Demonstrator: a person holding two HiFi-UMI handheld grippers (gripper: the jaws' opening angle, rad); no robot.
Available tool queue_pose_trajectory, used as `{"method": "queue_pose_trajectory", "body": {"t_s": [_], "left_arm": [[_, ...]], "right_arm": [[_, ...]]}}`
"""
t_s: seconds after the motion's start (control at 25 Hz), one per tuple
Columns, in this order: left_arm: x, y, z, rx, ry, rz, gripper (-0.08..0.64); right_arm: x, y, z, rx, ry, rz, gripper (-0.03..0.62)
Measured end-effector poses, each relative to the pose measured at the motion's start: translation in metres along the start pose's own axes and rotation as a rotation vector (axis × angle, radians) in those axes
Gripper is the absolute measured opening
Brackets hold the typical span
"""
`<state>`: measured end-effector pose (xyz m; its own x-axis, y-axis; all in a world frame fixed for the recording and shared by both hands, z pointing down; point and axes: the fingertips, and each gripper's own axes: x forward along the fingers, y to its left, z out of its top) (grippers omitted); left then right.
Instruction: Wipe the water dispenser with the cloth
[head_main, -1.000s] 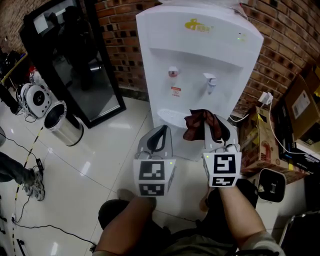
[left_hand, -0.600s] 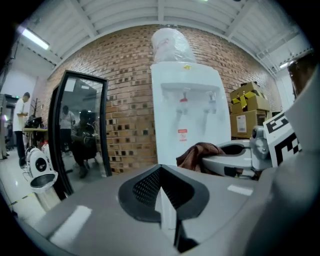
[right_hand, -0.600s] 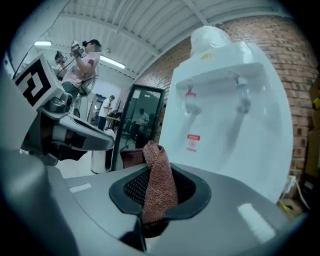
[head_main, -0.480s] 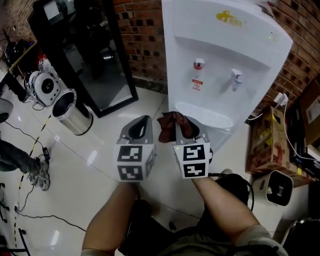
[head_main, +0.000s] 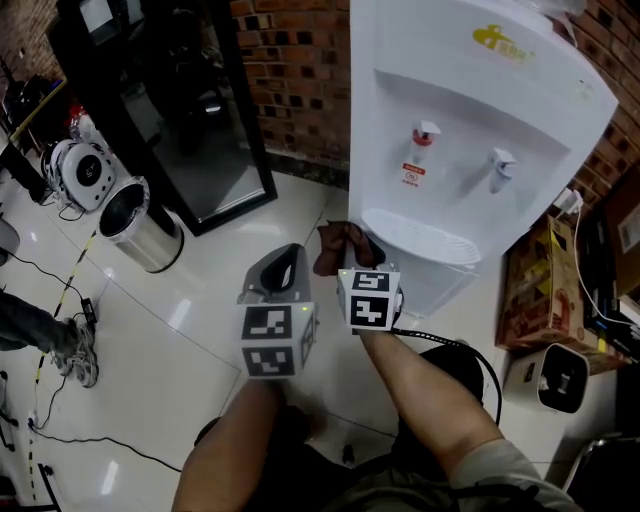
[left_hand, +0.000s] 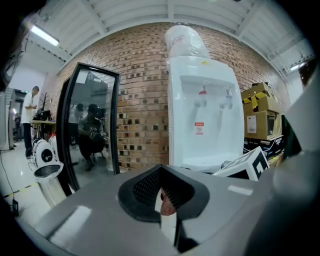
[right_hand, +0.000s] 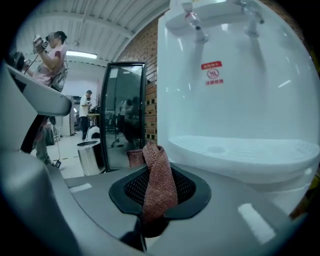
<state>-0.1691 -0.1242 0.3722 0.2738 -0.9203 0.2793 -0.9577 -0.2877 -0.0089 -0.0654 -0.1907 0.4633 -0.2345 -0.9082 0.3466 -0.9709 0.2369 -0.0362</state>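
The right gripper (head_main: 352, 262) is clamped tight on the cloth (right_hand: 159, 187). The cloth is reddish brown and looks woven. It sticks up from between the jaws in a twisted bunch. In the head view it sits in the middle of the frame, just left of the drip tray (head_main: 425, 238). It does not touch the tray. A black cable (head_main: 470, 352) loops away from this gripper, along the person's arm.

The left gripper (head_main: 285, 270) is just to the left of the right one. Its jaws are pressed together at the tips and they hold nothing. It is beside the cloth, not between the cloth and the machine.

The water dispenser (head_main: 470, 140) fills the upper right of the head view. It is white and smooth, with a yellow mark near the top. It has a red tap (head_main: 425, 133) and a pale tap (head_main: 500, 165), with a small red sticker under the red one. The white tray juts out below the taps.

Behind it is a red brick wall (head_main: 290, 80). A tall black-framed glass panel (head_main: 215, 130) leans there, at the upper left. A shiny metal bin (head_main: 140, 230) stands on the glossy white floor (head_main: 190, 330) at the left. A cardboard box (head_main: 540, 290) sits at the right edge, close beside the dispenser.
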Motion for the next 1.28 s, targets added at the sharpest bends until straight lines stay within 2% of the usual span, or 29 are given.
{"method": "queue_pose_trajectory", "body": {"t_s": [0.08,0.16,0.32,0.48,0.84,1.28], "left_arm": [[0.002,-0.002,-0.001,0.027,0.004,-0.007,0.0],[0.004,-0.007,0.001,0.048,0.004,-0.017,0.0],[0.005,-0.019,0.007,0.054,-0.01,-0.034,0.0],[0.007,-0.031,0.007,0.075,-0.015,-0.053,0.0],[0.015,-0.057,0.006,0.101,-0.007,-0.087,0.0],[0.025,-0.108,0.008,0.142,-0.016,-0.164,0.0]], "right_arm": [[0.003,-0.008,-0.004,0.055,0.008,-0.012,0.079],[0.003,-0.01,-0.004,0.069,-0.003,-0.009,0.077],[-0.002,-0.018,-0.008,0.022,-0.045,-0.011,0.077],[-0.012,-0.032,-0.012,0.021,-0.057,0.006,0.075],[-0.041,-0.074,-0.022,0.026,-0.024,-0.024,0.075],[-0.084,-0.132,-0.034,-0.039,0.02,-0.072,0.075]]}}
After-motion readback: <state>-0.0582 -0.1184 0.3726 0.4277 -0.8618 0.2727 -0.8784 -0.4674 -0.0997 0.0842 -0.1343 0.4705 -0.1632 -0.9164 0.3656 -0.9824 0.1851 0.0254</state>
